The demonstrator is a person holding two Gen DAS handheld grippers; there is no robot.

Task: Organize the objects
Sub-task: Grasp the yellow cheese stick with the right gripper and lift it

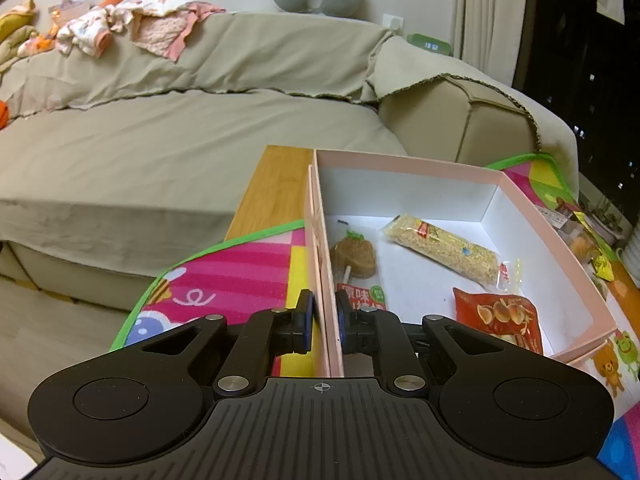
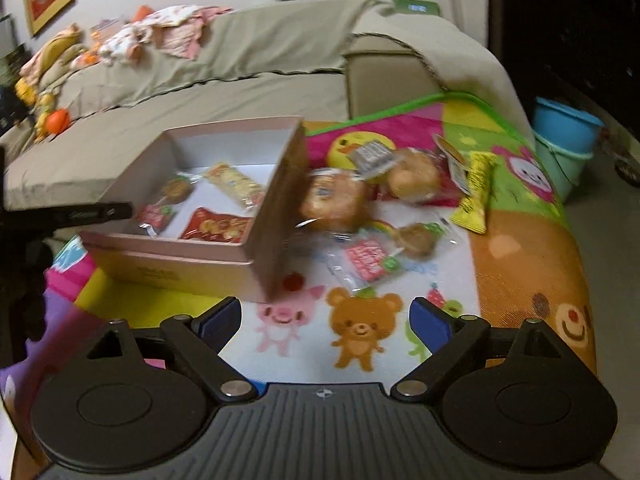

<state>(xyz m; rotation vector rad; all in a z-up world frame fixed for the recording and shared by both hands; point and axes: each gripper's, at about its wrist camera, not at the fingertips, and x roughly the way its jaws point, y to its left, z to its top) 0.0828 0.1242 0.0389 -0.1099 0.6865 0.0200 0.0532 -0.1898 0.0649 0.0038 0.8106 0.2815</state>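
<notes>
A pink box [image 1: 552, 236] with a white inside sits on the colourful mat; it also shows in the right wrist view [image 2: 276, 204]. Inside lie a rice bar [image 1: 444, 250], a lollipop snack [image 1: 354, 258] and a red nut packet [image 1: 500, 314]. My left gripper [image 1: 325, 316] is shut on the box's left wall. My right gripper [image 2: 326, 320] is open and empty above the mat, short of loose snacks: a wrapped bun [image 2: 334, 200], a second bun [image 2: 412, 176], a lollipop packet [image 2: 380, 256] and a yellow bar [image 2: 476, 192].
A beige sofa [image 1: 180, 140] with clothes on its back stands behind the mat. A wooden board [image 1: 276, 188] lies under the mat's far edge. Blue and green buckets [image 2: 564, 144] stand on the floor at the right.
</notes>
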